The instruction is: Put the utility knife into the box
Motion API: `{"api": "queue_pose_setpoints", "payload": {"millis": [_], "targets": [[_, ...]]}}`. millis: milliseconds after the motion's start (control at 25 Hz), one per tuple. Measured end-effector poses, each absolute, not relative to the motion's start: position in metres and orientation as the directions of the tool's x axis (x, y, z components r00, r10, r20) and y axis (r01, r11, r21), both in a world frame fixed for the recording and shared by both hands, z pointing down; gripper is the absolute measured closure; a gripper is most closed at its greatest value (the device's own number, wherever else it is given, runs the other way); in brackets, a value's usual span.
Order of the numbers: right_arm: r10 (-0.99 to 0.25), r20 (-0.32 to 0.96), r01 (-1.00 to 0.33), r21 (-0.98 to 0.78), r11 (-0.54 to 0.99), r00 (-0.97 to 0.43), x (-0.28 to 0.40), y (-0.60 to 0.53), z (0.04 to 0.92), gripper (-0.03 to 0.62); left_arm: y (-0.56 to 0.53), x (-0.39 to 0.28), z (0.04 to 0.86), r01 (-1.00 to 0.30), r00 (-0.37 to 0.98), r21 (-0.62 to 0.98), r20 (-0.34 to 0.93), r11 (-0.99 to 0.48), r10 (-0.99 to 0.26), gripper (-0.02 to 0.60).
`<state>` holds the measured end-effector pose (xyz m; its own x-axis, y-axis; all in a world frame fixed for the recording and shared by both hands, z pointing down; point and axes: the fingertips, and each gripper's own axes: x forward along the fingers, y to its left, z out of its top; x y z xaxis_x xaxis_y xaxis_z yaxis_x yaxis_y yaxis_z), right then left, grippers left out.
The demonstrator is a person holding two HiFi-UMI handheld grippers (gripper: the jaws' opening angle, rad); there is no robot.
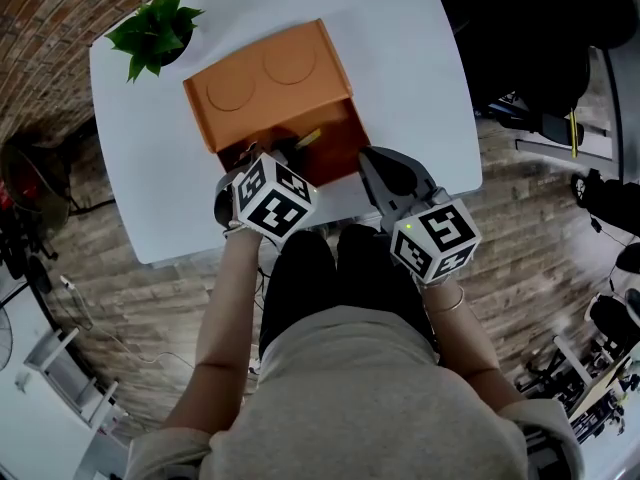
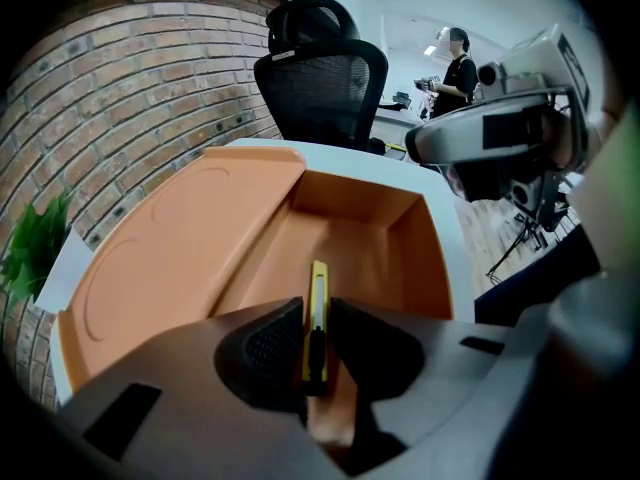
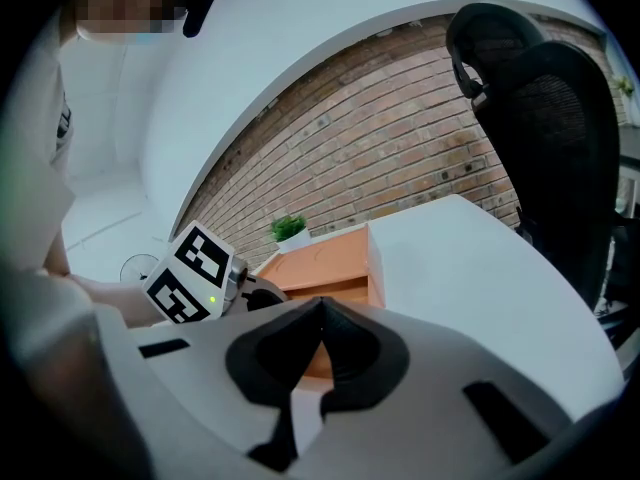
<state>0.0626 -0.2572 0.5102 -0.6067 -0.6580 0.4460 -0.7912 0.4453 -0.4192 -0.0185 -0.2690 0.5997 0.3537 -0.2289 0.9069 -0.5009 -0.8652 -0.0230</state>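
Note:
An orange box [image 1: 300, 118] stands open on the white table [image 1: 400, 58], its lid [image 1: 265, 76] folded back to the far side. My left gripper [image 1: 290, 153] hangs over the box's near edge, shut on a yellow utility knife [image 2: 317, 318] that points into the orange box [image 2: 350, 238]. A bit of the utility knife [image 1: 308, 138] shows yellow in the head view. My right gripper [image 1: 385, 173] is at the table's near edge, right of the box, jaws shut with nothing between them. The right gripper view shows the box [image 3: 335, 268] and the left gripper's marker cube [image 3: 190, 278].
A small potted plant [image 1: 155, 28] stands at the table's far left corner. A black office chair [image 2: 325, 78] is behind the table, and a person [image 2: 460, 68] stands far back. A brick wall [image 3: 400, 138] runs along one side.

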Motion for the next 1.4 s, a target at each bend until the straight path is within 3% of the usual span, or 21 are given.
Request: {"api": "queue_pose_setpoints", "payload": {"millis": [240,800,1000,1400], "targets": [[-0.664,0.427,-0.787,-0.400,0.470,-0.614,0.060,-0.260,0.498,0.595,-0.267,-0.015,0.579,-0.506,0.406,-0.011,0.879,-0.863,-0.249,0.515],[-0.634,0.401,-0.749,-0.311,0.584,-0.661,0.033,-0.258,0.459,0.595,-0.263,-0.044,0.500,-0.657,0.548,0.085,0.736,-0.749,-0.398,0.517],[-0.631,0.362,-0.726,-0.285,0.626,-0.686,0.018,-0.259,0.437,0.595,-0.261,-0.049,0.464,-0.665,0.573,0.061,0.681,-0.744,-0.456,0.563],[-0.638,0.262,-0.689,-0.254,0.678,-0.724,-0.006,-0.259,0.391,0.595,-0.258,-0.057,0.401,-0.687,0.707,0.221,0.420,-0.692,-0.569,0.571]]}}
